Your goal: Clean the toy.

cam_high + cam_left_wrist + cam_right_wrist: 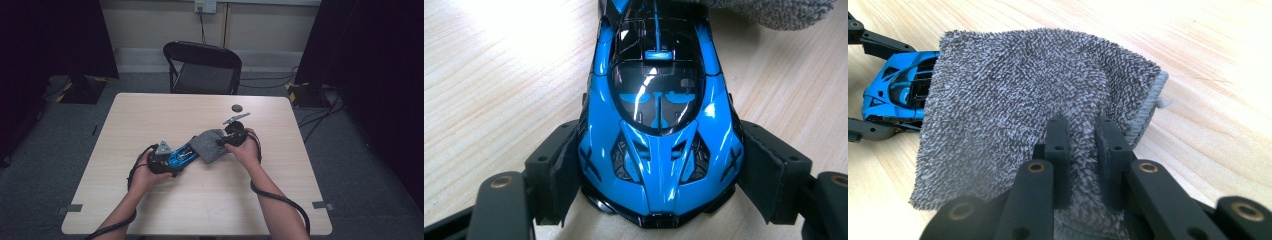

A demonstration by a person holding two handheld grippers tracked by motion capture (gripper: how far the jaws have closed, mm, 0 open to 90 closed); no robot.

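cloth (210, 145) draped over toy car's (181, 155) far end, disc (237, 107) beyond

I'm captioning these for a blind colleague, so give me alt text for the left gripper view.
A glossy blue and black toy car sits nose toward the camera, clamped at its front sides between the pads of the left claw. It rests on a pale wooden table, with the edge of a grey towel over its far end.
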